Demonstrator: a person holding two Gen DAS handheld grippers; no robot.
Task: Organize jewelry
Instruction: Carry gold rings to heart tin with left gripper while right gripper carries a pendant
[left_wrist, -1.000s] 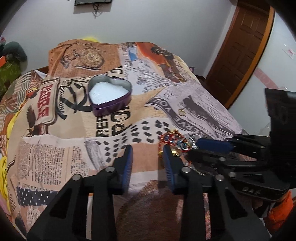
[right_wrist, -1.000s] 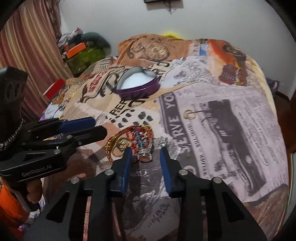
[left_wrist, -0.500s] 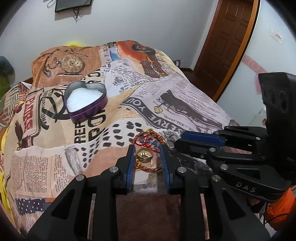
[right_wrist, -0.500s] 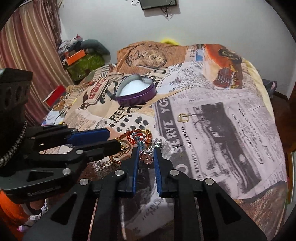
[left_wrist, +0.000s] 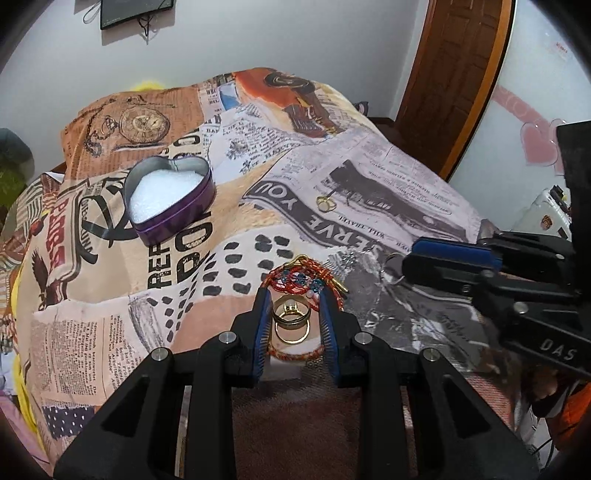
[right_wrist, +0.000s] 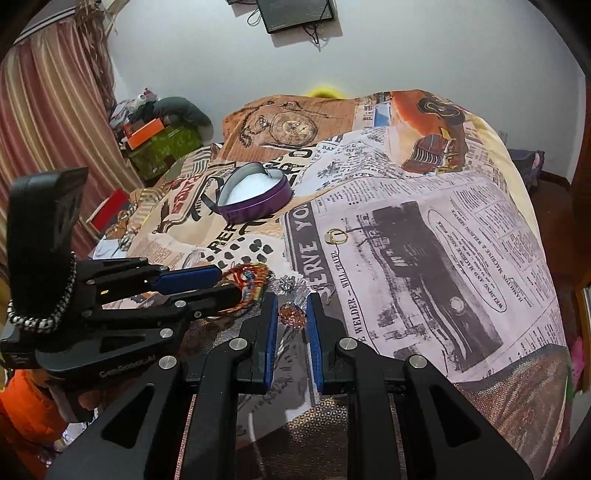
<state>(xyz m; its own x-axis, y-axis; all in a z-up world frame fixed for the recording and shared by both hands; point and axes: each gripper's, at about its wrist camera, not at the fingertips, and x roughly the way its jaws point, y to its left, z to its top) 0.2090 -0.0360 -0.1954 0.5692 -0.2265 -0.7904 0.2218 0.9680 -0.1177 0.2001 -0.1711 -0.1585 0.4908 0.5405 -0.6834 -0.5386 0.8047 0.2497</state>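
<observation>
On the bed (left_wrist: 369, 177), left tongs (left_wrist: 293, 314) straddle gold rings (left_wrist: 290, 317), jaws apart; right tongs (right_wrist: 291, 314) bracket a pink gem earring (right_wrist: 291, 314), narrowly apart, contact unclear.

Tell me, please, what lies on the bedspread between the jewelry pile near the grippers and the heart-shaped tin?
Nothing lies there: in the left wrist view, only printed bedspread stretches from the jewelry pile to the heart-shaped tin.

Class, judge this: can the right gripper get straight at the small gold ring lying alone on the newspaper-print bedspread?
Probably yes. The small gold ring lies apart, ahead of the right gripper, with bare bedspread between; only the copper sparkly pendant sits between its fingers.
</observation>
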